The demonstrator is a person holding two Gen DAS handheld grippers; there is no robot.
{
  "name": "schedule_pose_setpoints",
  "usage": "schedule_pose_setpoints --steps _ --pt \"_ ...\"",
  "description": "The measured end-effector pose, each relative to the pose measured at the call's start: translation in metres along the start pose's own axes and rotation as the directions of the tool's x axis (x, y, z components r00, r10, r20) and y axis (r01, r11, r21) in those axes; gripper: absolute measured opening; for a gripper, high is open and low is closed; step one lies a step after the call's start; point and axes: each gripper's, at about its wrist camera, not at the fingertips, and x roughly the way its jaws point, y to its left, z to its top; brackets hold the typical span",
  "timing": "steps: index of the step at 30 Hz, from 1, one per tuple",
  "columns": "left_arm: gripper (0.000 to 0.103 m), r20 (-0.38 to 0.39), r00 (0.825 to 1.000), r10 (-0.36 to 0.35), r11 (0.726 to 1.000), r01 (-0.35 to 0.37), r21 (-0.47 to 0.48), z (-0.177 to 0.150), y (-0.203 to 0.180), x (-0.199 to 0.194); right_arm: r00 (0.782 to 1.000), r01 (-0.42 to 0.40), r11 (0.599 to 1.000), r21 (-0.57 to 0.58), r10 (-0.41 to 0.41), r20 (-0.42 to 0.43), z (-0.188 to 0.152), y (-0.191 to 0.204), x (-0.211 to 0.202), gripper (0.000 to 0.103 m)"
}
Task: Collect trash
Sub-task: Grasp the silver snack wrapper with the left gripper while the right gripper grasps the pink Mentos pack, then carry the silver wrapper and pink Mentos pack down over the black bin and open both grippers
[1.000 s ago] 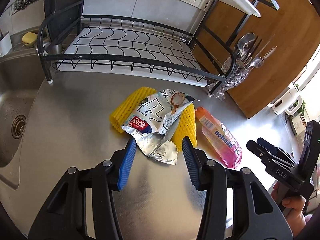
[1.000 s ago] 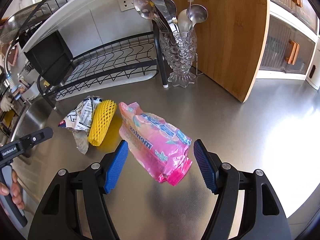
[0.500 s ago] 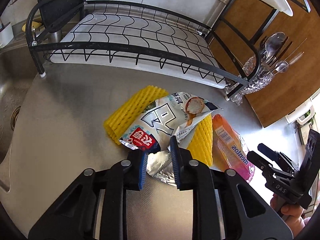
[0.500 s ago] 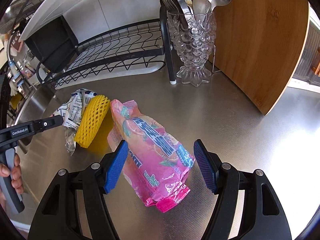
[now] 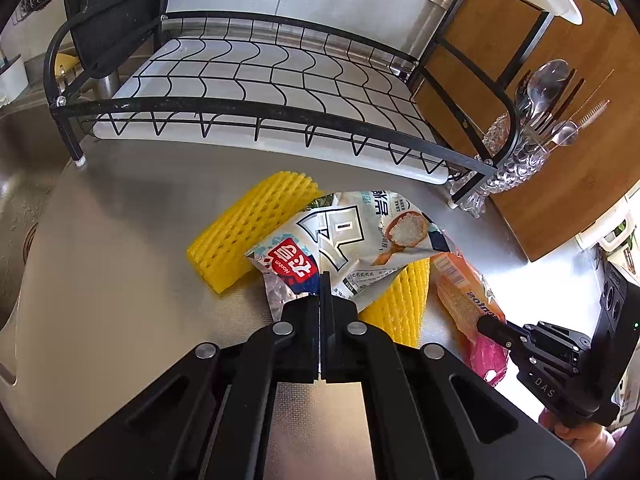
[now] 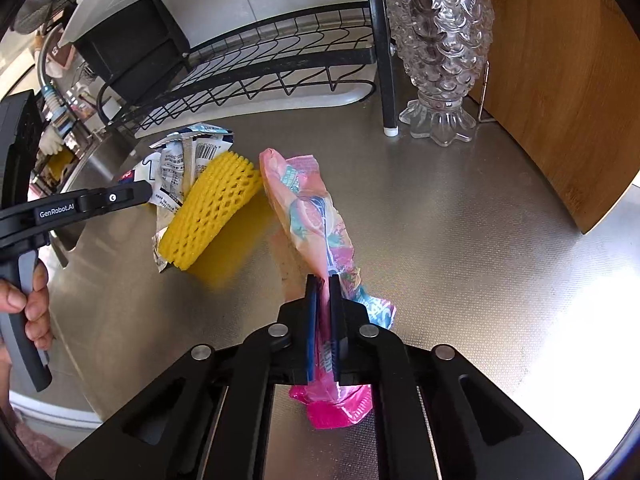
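My left gripper [image 5: 322, 280] is shut on the near edge of a white and silver snack wrapper [image 5: 352, 240] that lies over a yellow foam fruit net [image 5: 252, 236] on the steel counter. My right gripper [image 6: 323, 284] is shut on the near end of a pink Mentos bag [image 6: 308, 216], which stretches away from its jaws. The bag also shows in the left wrist view [image 5: 464, 292], with the right gripper [image 5: 496, 328] at its near end. The wrapper [image 6: 184, 164] and the net [image 6: 212, 208] lie left of the bag, with the left gripper [image 6: 140, 196] beside them.
A black wire dish rack [image 5: 256, 96] stands behind the trash. A glass utensil holder [image 6: 444, 48] with spoons and a wooden cutting board [image 6: 568, 80] stand at the back right. A sink [image 5: 16, 200] lies to the left.
Both grippers went from wide open to shut. The left closed on the snack wrapper's near edge, the right on the pink bag's near end, pinching it into a ridge.
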Motion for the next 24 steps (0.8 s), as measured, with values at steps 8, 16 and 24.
schedule_pose_setpoints --steps 8,16,24 --pt "0.000 0.078 0.997 -0.013 0.999 0.009 0.054 -0.022 -0.002 -0.049 0.996 0.012 1.000 0.025 -0.015 0.086 -0.012 0.014 -0.035 0.003" --pt "0.000 0.086 0.996 -0.033 0.994 0.024 0.110 -0.106 0.030 -0.119 0.988 0.005 0.999 0.054 -0.013 0.155 -0.068 0.072 -0.080 0.003" --pt "0.000 0.043 0.999 -0.022 0.995 0.017 0.097 -0.208 0.075 -0.173 0.993 -0.045 0.999 0.017 0.042 0.114 -0.162 0.165 -0.097 0.003"
